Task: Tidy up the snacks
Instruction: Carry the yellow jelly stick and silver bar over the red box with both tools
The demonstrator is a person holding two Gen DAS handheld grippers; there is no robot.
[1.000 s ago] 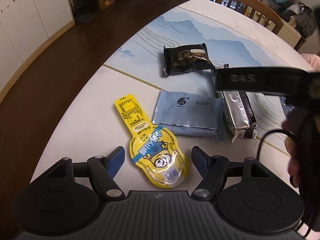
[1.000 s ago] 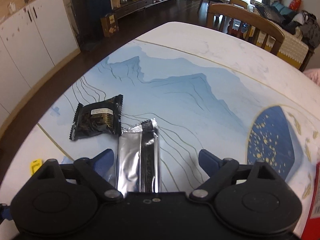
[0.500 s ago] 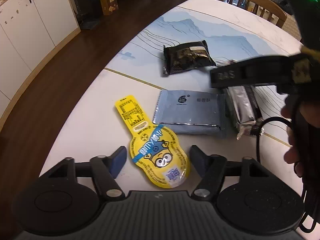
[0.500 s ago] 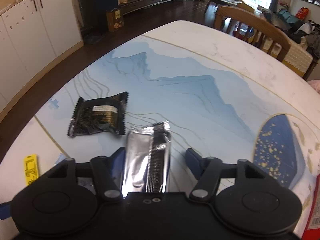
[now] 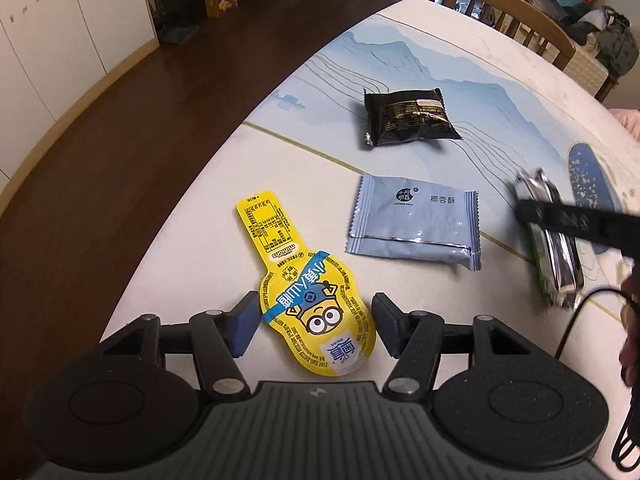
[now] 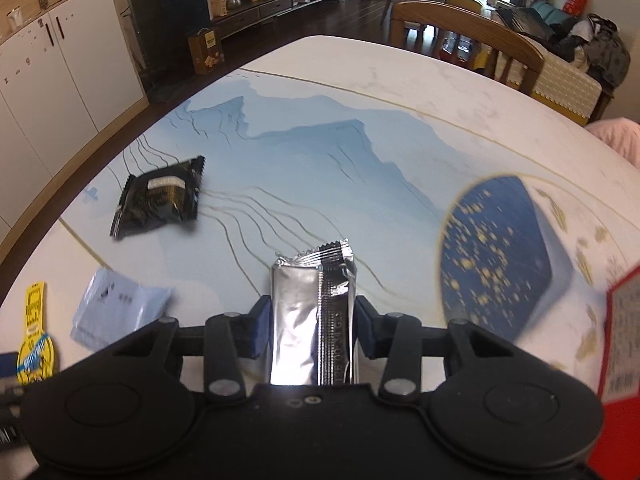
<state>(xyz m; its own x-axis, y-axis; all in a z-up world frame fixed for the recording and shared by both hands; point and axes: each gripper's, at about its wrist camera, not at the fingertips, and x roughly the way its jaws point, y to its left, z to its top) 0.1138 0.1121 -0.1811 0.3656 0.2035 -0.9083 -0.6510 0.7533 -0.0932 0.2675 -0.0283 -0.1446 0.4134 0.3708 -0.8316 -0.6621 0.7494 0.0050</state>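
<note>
My right gripper (image 6: pixel 312 328) is shut on a silver foil snack bar (image 6: pixel 312 316) and holds it above the table; the bar also shows in the left wrist view (image 5: pixel 554 248), blurred. My left gripper (image 5: pixel 316 330) is open, its fingers either side of a yellow cartoon pouch (image 5: pixel 304 292) lying flat near the table's front edge. A pale blue snack packet (image 5: pixel 416 222) lies beyond the pouch, and a black snack packet (image 5: pixel 408 116) lies further back. Both also show in the right wrist view: the blue one (image 6: pixel 120 308) and the black one (image 6: pixel 160 196).
The table (image 5: pixel 440 60) has a blue mountain print; its left edge drops to a dark wood floor. A dark blue gold-speckled box (image 6: pixel 496 256) stands at the right with a red box (image 6: pixel 624 360) beside it. A wooden chair (image 6: pixel 468 40) stands behind the table.
My right gripper has closed on the silver bar, lifted it and carried it to the right, away from the blue packet. My left gripper has stayed around the yellow pouch.
</note>
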